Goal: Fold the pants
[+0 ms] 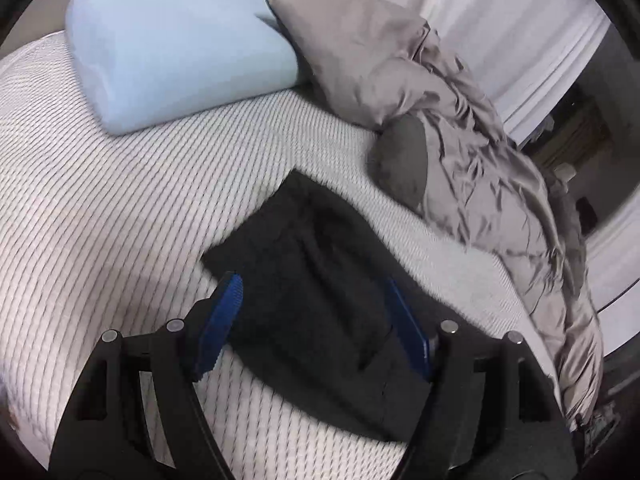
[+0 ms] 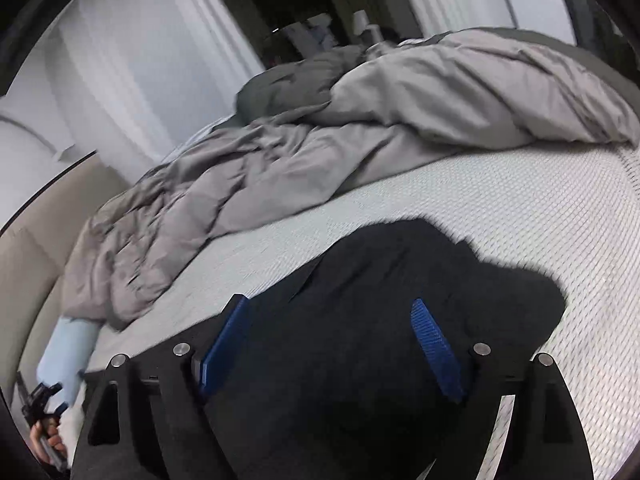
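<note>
Both grippers' fingers apart above black pants [image 1: 320,280]; left wrist alone shows blue pillow [image 1: 176,52] whole.

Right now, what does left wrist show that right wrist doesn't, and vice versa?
Left wrist only: the whole light blue pillow, the left gripper with jaws open over the black pants.
Right wrist only: the right gripper, jaws open over the pants, and a hand holding the other gripper at the lower left edge.
Both: pants flat on the white mattress, grey duvet bunched behind.
</note>
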Action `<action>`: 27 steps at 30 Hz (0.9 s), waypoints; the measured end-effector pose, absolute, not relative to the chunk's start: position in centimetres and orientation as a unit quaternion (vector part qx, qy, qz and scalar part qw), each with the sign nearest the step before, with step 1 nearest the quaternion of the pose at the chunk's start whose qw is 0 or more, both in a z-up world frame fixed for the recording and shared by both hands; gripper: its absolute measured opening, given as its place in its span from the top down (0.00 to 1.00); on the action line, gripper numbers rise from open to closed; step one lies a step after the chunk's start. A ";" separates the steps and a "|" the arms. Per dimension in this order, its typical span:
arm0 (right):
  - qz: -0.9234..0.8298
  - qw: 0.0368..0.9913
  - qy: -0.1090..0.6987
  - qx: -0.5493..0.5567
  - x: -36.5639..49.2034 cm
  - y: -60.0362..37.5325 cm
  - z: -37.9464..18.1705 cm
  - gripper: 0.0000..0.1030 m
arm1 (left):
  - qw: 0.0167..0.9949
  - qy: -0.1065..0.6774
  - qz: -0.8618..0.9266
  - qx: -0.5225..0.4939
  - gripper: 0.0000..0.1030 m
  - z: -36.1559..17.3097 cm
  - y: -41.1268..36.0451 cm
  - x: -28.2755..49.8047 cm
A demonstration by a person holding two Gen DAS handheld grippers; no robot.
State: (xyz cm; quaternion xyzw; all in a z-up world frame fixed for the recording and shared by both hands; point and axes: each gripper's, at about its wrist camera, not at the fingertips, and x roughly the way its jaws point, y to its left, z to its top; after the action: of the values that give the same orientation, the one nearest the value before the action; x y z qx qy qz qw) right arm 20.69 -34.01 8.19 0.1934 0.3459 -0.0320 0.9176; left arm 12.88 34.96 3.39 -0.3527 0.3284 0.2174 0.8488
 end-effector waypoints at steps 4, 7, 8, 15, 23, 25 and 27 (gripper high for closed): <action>-0.019 0.930 0.339 0.145 18.2 -32.5 9.0 0.18 | 0.823 0.354 0.234 -0.379 0.32 1.1 33.4 8.8; 0.008 0.931 0.316 0.184 15.9 -33.1 9.0 0.18 | 0.820 0.347 0.229 -0.392 0.32 -0.5 31.9 5.8; 0.017 0.931 0.311 0.193 15.2 -33.3 8.8 0.18 | 0.823 0.354 0.227 -0.382 0.32 -1.0 31.3 5.7; 0.054 0.934 0.290 0.204 13.5 -35.0 8.5 0.18 | 0.800 0.389 0.183 -0.419 0.49 -4.9 31.2 9.1; 0.063 0.924 0.288 0.244 14.1 -36.4 7.4 0.18 | 0.821 0.315 0.157 -0.449 0.99 -4.4 32.7 11.1; 0.068 0.924 0.285 0.244 14.0 -36.4 7.3 0.18 | 0.849 0.294 0.182 -0.400 0.99 -2.3 32.1 10.3; 0.061 0.927 0.284 0.238 13.9 -36.6 7.4 0.18 | 0.861 0.288 0.209 -0.364 0.99 -1.3 32.2 9.9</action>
State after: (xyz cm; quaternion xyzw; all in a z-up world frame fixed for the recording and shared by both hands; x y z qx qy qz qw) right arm 13.90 -36.58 7.38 0.2384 0.2838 0.0608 0.9268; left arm 9.87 32.16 -1.34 -0.3637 0.2880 0.2087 0.8609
